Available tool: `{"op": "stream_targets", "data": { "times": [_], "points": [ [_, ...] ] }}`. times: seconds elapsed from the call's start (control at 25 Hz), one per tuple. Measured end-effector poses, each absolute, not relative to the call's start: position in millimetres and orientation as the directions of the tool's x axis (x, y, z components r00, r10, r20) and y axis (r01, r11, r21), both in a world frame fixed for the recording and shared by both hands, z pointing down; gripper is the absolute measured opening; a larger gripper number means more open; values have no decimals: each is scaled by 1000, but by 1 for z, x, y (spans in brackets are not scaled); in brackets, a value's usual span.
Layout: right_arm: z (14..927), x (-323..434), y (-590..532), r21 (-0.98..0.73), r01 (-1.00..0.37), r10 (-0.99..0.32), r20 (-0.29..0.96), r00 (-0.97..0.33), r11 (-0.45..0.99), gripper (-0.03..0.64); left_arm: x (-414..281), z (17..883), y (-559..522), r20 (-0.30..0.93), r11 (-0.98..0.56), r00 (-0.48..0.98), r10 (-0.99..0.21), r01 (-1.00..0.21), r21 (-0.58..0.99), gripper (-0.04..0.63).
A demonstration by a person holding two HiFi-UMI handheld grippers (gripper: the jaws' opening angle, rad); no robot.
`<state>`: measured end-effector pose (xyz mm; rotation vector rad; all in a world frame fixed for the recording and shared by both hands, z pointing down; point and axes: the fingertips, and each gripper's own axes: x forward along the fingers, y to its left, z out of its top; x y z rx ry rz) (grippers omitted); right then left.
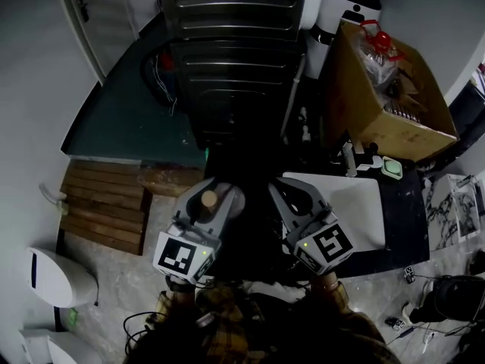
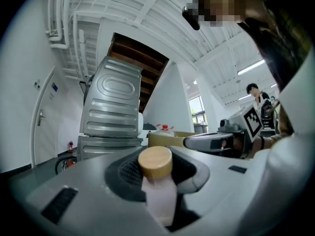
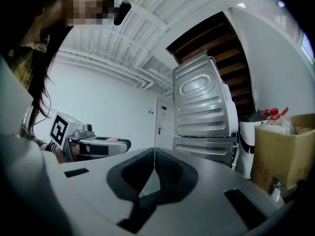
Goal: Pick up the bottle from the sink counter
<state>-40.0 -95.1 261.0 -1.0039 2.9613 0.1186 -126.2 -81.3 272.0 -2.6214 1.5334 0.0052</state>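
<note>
We see the bottle (image 2: 160, 195) (pale body, tan cap (image 2: 155, 162)) clamped in our left hand-held gripper (image 1: 212, 194), lower left of centre in the head view. Our right hand-held gripper (image 3: 154, 171) is pressed together, empty.

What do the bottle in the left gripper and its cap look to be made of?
The bottle: probably plastic, frosted and pale pink; it looks softly translucent with no sharp glints, though frosted glass is possible. The cap: wood or bamboo by its matte tan face, or plastic tinted to match; no grain shows clearly.
</note>
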Motion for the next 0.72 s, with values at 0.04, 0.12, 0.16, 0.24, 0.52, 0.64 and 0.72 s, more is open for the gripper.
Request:
{"op": "stream_targets", "data": {
  "times": [0.04,0.12,0.16,0.24,0.52,0.64,0.72],
  "points": [
    [261,-40,-96,63,-605,-604,-37,-796,793,17,-127,273,-81,-55,-480,485,-873,-873,-86,121],
    [263,-40,-99,54,-599,-598,-37,-801,799,17,-129,274,-81,-48,-467,471,-881,-881,-82,121],
    [264,-40,-100,51,-595,-594,-36,-804,802,17,-129,275,-80,-41,-461,465,-885,-884,-73,121],
    [267,-41,-102,46,-587,-587,-29,-809,808,17,-129,274,-81,-24,-452,453,-891,-891,-49,121],
    [275,-44,-111,26,-559,-559,-4,-829,829,17,-129,279,-88,-12,-431,432,-902,-902,-30,121],
    [277,-45,-115,34,-547,-547,-6,-837,837,17,-128,281,-92,-10,-427,427,-904,-904,-26,121],
    [278,-45,-118,32,-544,-544,-2,-839,839,17,-128,283,-94,-6,-427,427,-904,-904,-23,121]
  ]
}}
